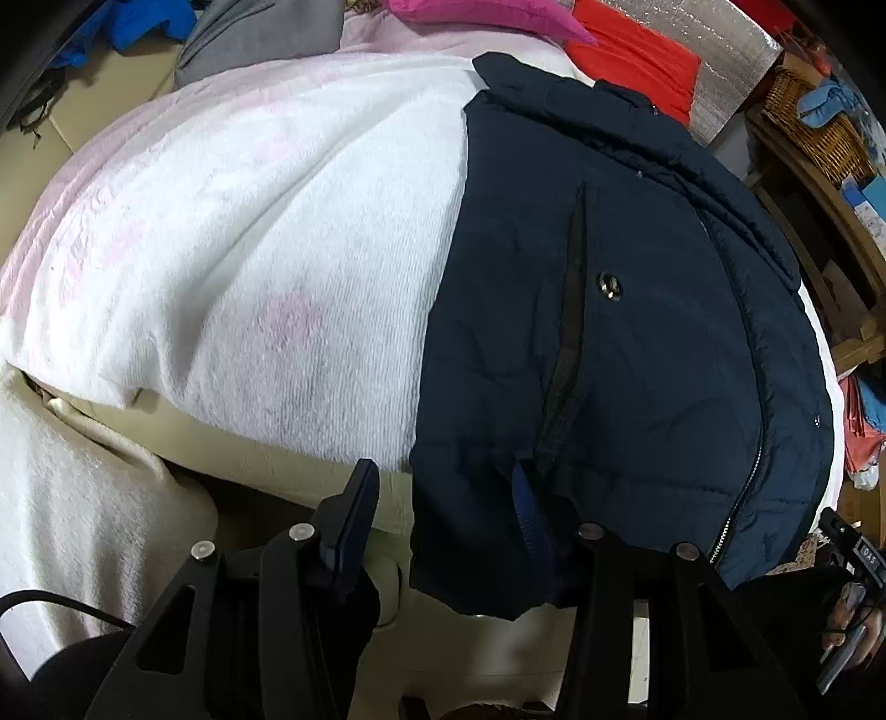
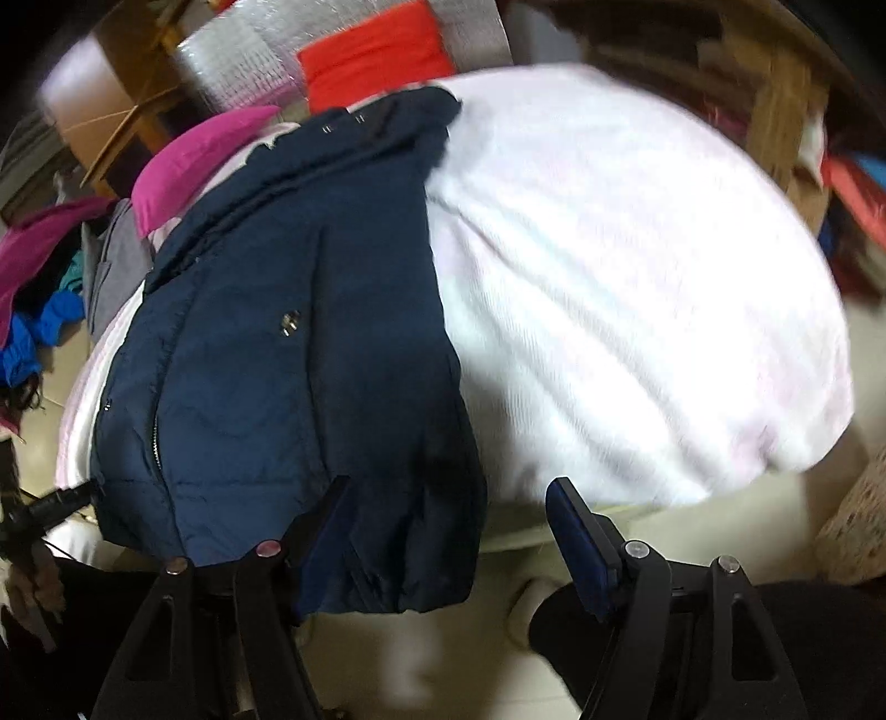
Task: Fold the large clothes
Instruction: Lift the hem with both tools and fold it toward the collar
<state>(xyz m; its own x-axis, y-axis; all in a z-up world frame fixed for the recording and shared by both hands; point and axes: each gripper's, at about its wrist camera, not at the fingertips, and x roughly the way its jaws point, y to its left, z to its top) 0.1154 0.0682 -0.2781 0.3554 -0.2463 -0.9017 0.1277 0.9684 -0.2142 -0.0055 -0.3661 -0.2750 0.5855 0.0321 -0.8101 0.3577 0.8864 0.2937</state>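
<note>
A navy padded jacket [image 1: 637,332] lies folded lengthwise on a white fleece blanket [image 1: 249,249], zip edge to the right, hem hanging over the near edge. My left gripper [image 1: 443,498] is open at the hem's left corner, its right finger [image 1: 531,509] against the fabric. In the right wrist view the jacket [image 2: 288,343] lies at left on the blanket [image 2: 637,277]. My right gripper [image 2: 448,515] is open at the hem's right corner, its left finger [image 2: 326,520] over the fabric. Neither grips it.
A pink cushion [image 1: 482,14] and red cloth [image 1: 637,55] lie at the far end. A grey garment [image 1: 260,39] and blue clothes [image 1: 138,27] sit far left. A wicker basket [image 1: 814,122] stands on wooden shelving at right. Pale floor shows below.
</note>
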